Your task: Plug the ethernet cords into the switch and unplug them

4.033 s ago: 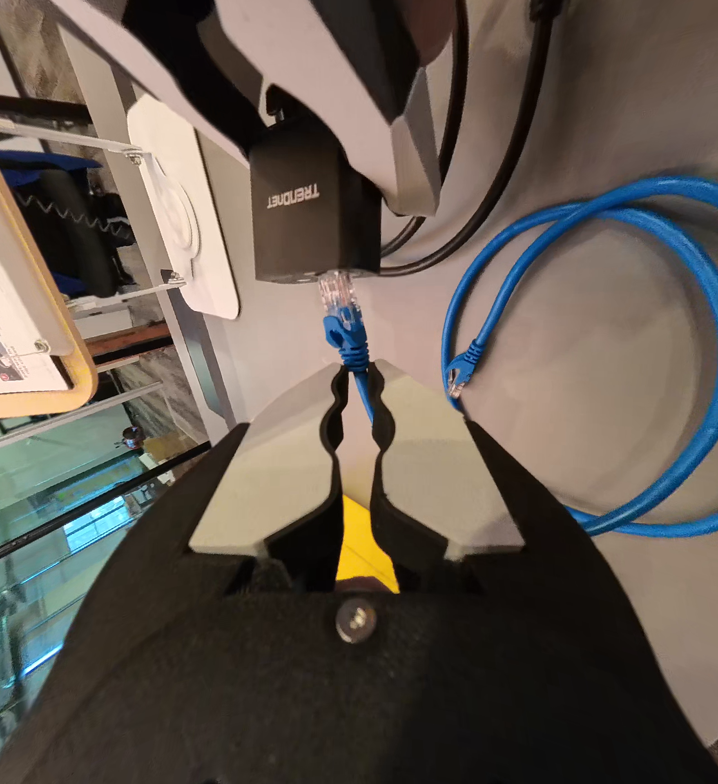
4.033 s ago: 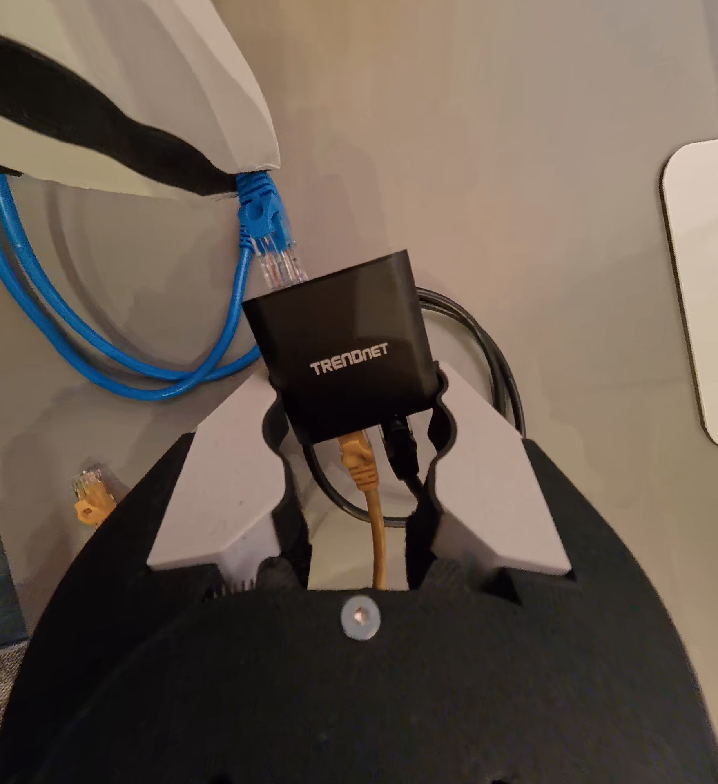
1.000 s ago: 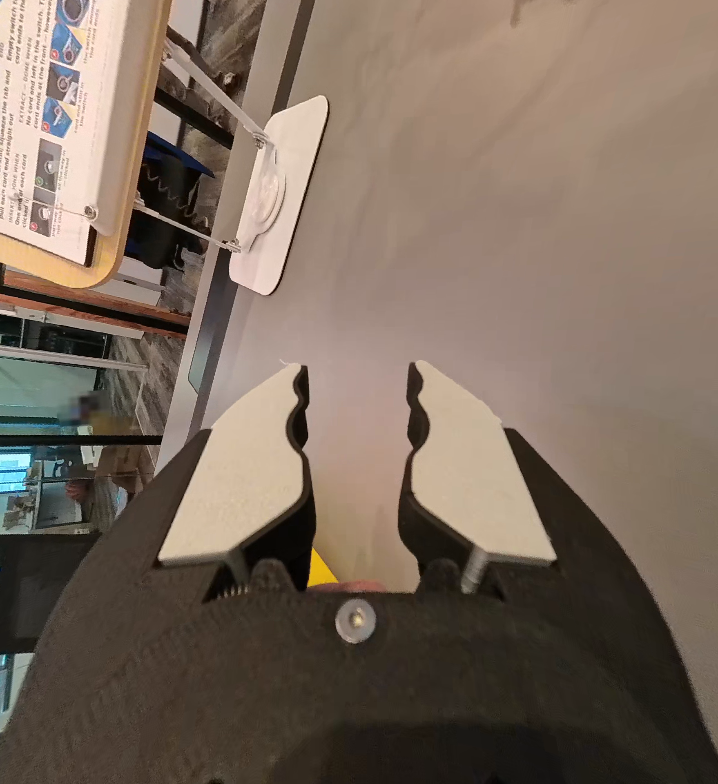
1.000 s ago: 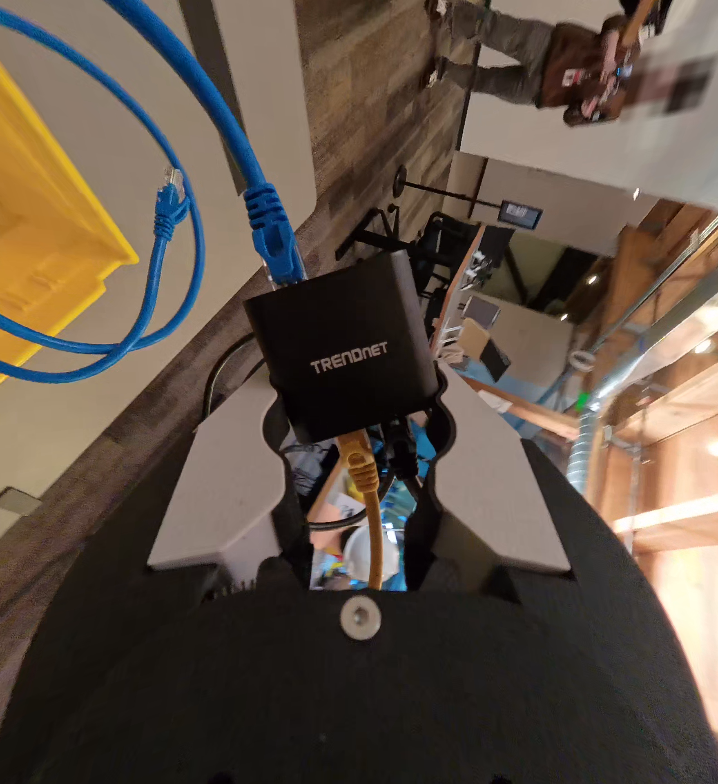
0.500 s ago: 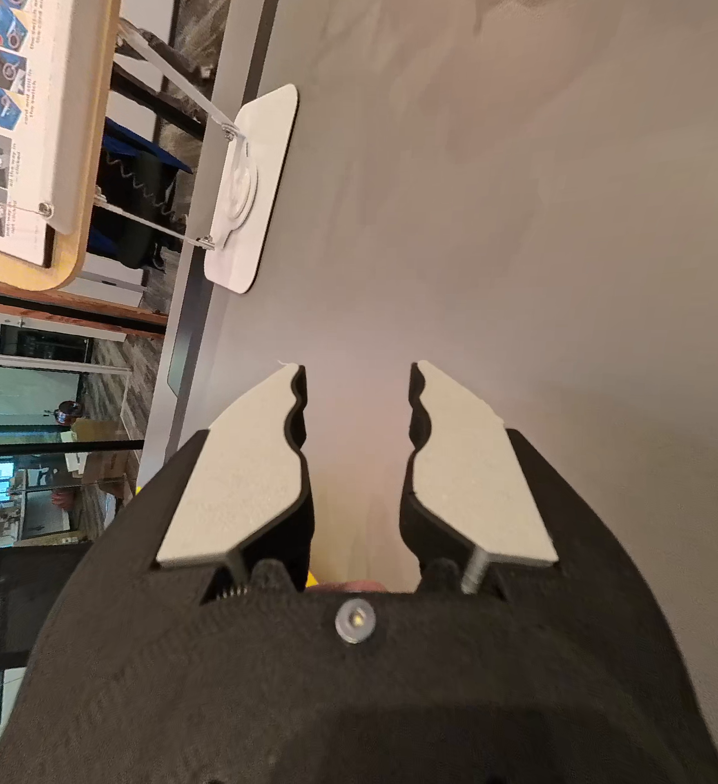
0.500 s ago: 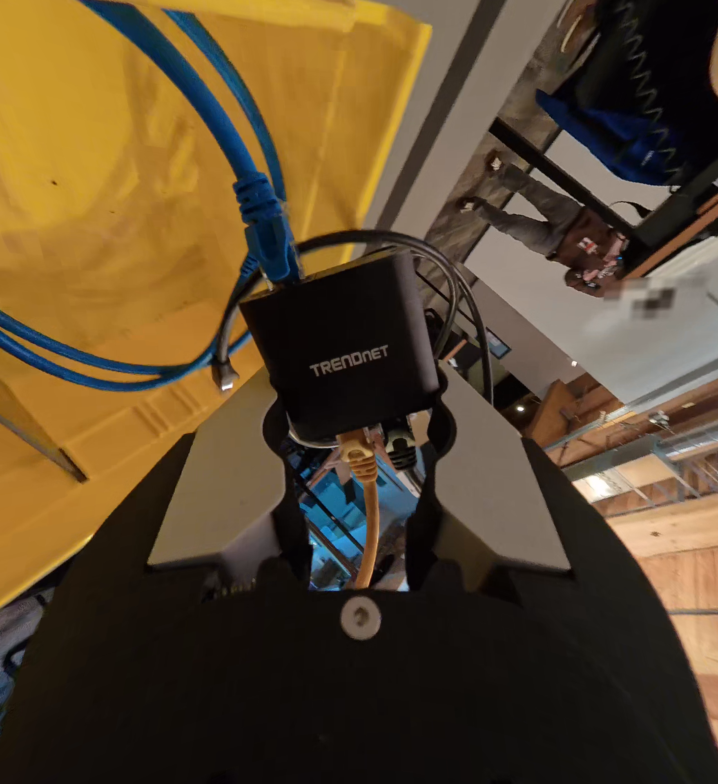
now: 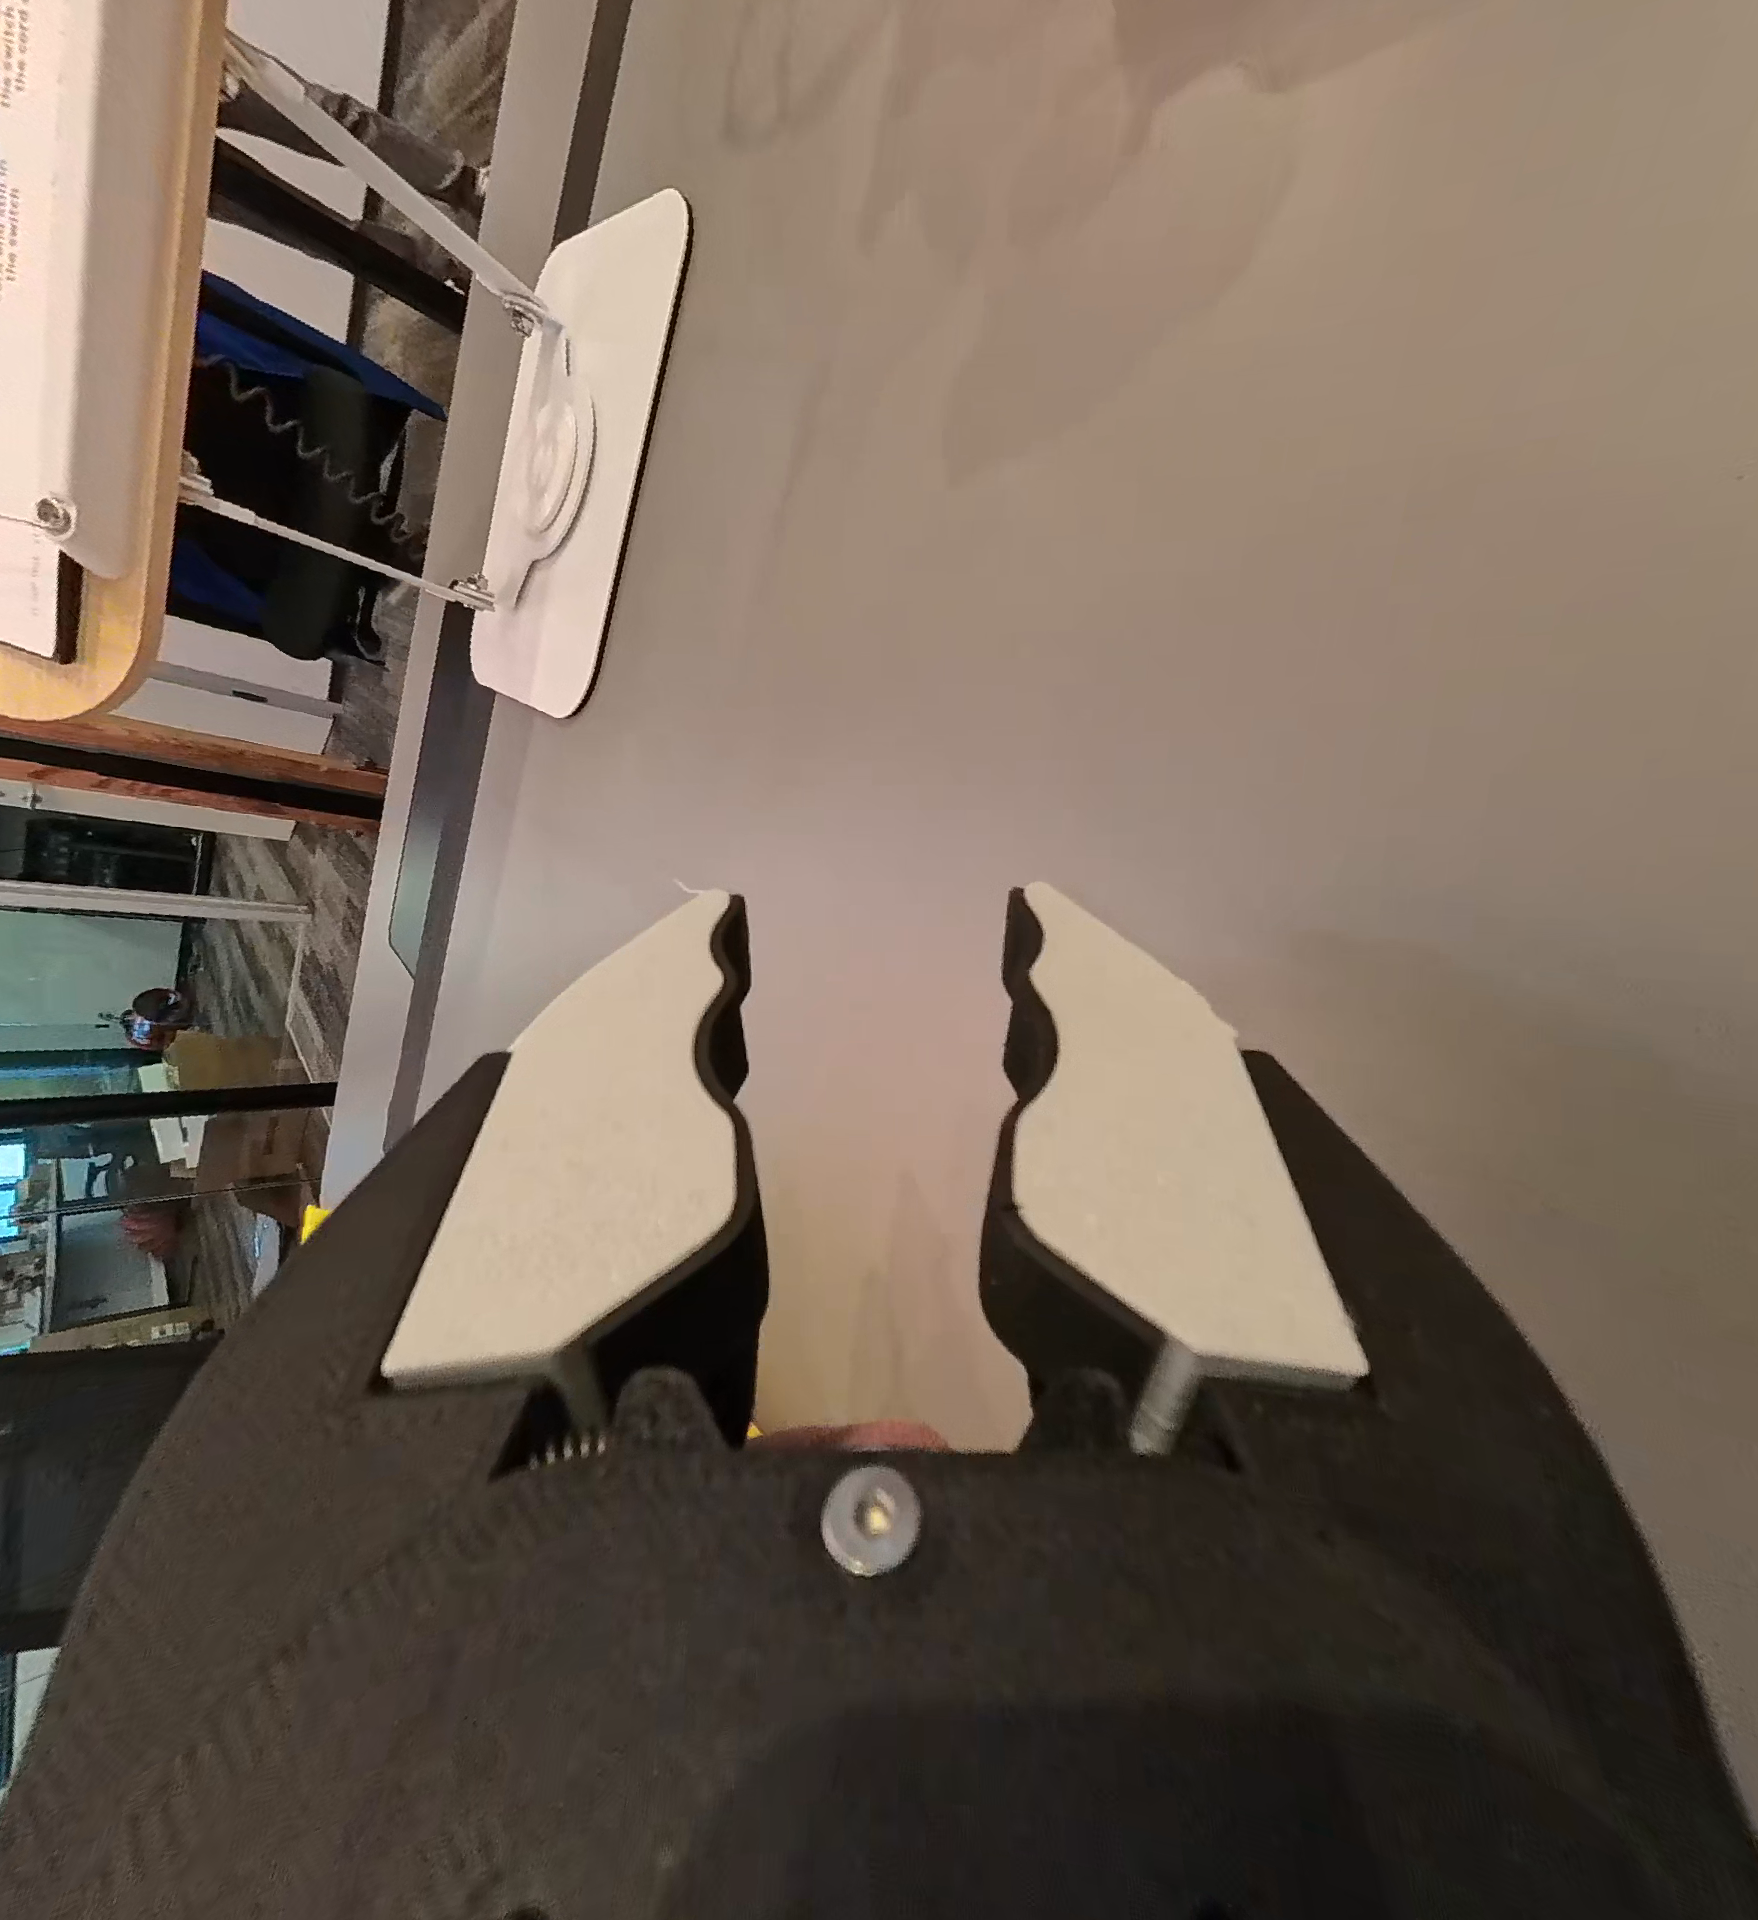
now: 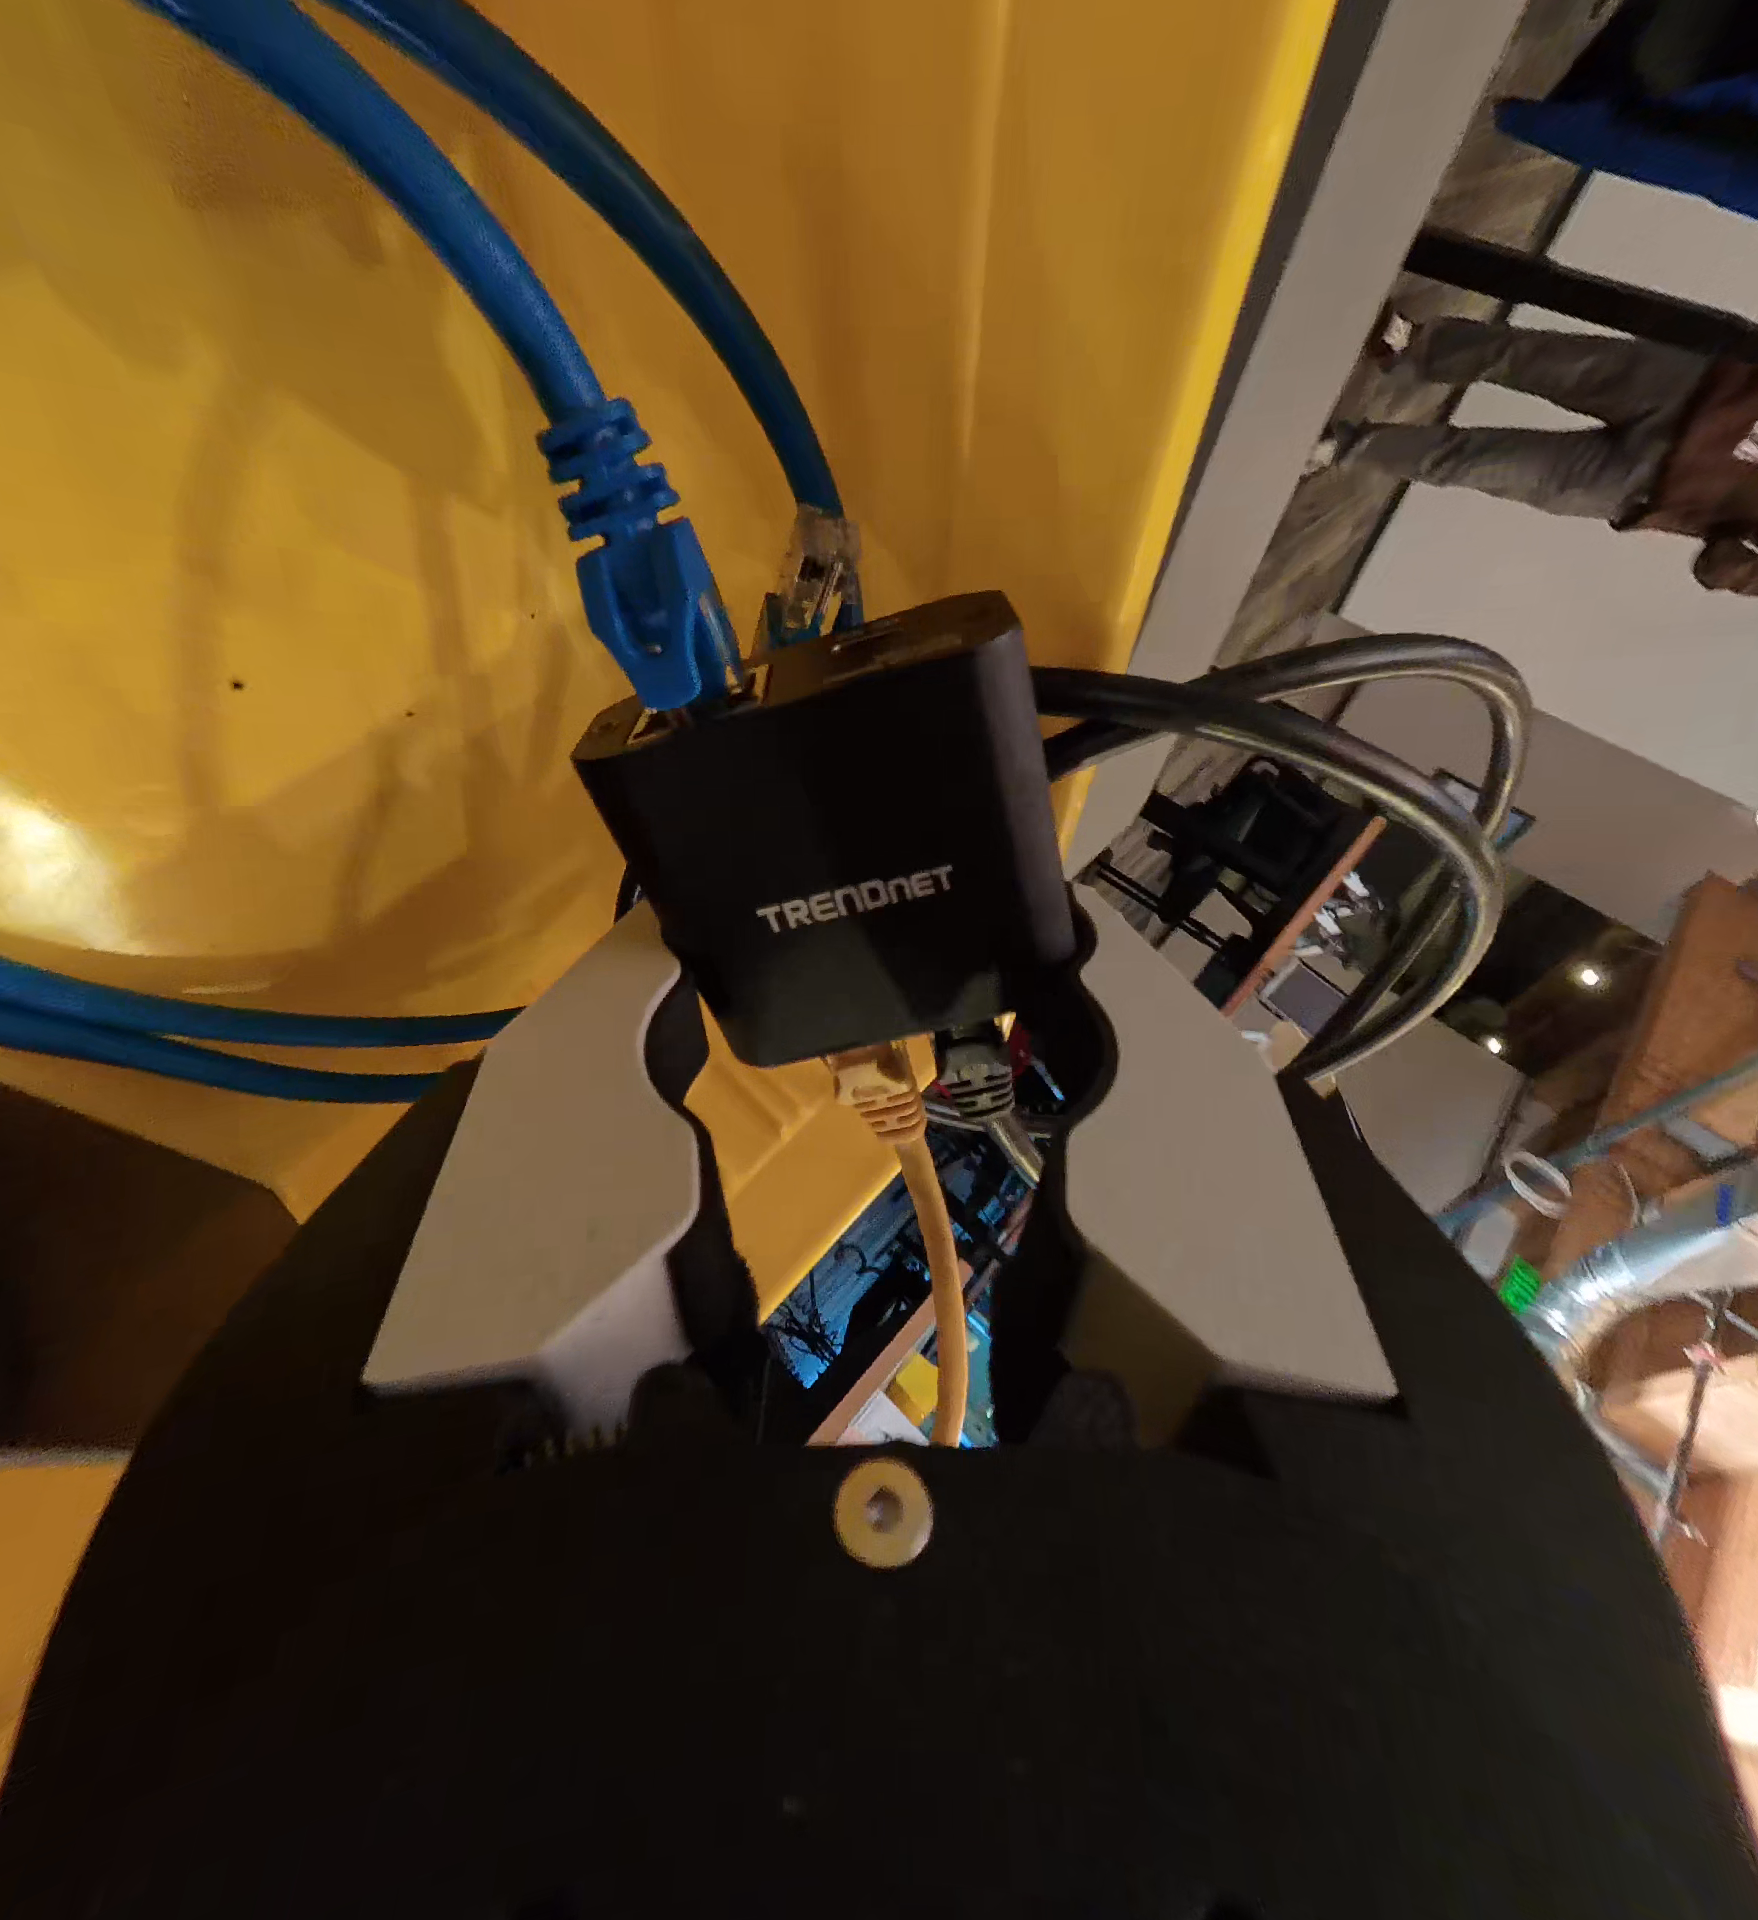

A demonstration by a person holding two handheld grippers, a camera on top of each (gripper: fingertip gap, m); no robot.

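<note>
In the right wrist view my right gripper (image 8: 883, 945) is shut on the near end of a black switch (image 8: 854, 821), held in the air in front of a yellow bin (image 8: 231, 416). A blue ethernet cord's plug (image 8: 636, 592) sits in a port on the switch's far face. The cord's other clear-tipped end (image 8: 813, 571) hangs loose just behind it. An orange cord (image 8: 922, 1174) and a black cable (image 8: 1374, 675) are plugged into the near face. In the left wrist view my left gripper (image 7: 875, 914) is open and empty above the grey table (image 7: 1270, 520).
A white stand base (image 7: 584, 447) sits near the table's left edge and holds up a wooden instruction board (image 7: 44, 312). Beyond the bin in the right wrist view are the table edge (image 8: 1259, 416), the floor and a person (image 8: 1581, 436) far off. Left tips to right tips: about 45 cm.
Four seconds ago my left gripper held the blue plug at the switch; it has since let go and opened. My right gripper has swung the switch from the table to over the yellow bin.
</note>
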